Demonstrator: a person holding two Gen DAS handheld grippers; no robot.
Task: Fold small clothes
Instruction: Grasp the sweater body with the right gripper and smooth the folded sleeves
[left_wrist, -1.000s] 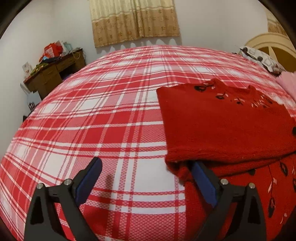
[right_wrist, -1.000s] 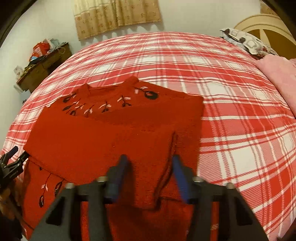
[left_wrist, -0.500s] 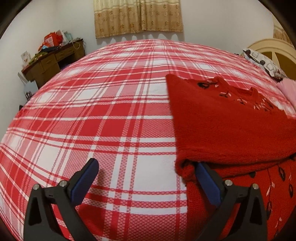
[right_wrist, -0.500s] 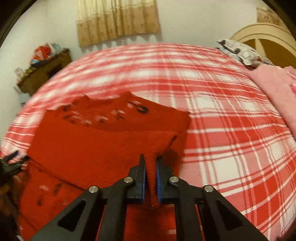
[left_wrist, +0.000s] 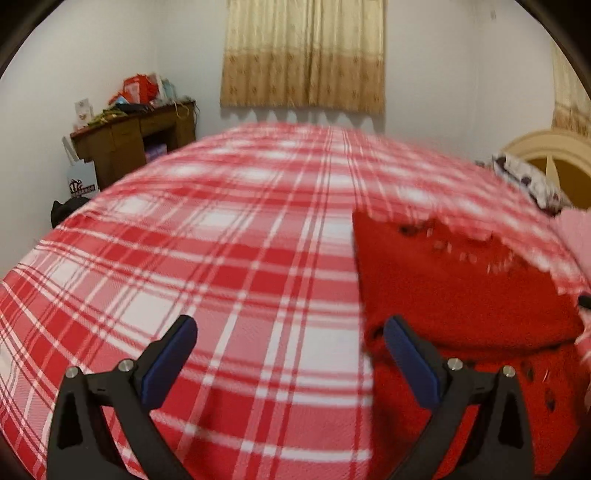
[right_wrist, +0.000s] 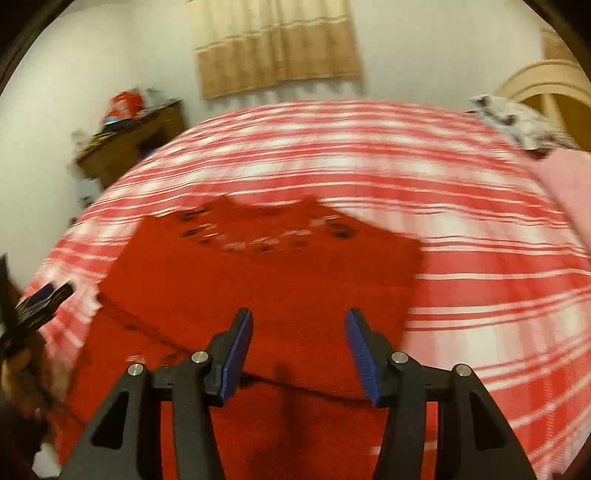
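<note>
The red sweater (right_wrist: 280, 291) lies part-folded on the checked bedspread (left_wrist: 229, 258), long axis across the bed, directly under the right gripper (right_wrist: 299, 354), whose empty jaws are opening, while the left gripper (left_wrist: 288, 365), wide and empty, straddles its left edge.

Each tool had two matte black fingers shaped as open triangular frames, with round silver screw heads near the base of each pad. The left tool (left_wrist: 288, 356) wore dark navy pads on the inner faces of its fingers. The right tool (right_wrist: 299, 354) carried brighter blue, finely ribbed pads (right_wrist: 236, 354), and its frames showed the same triangular cut-outs.
</note>
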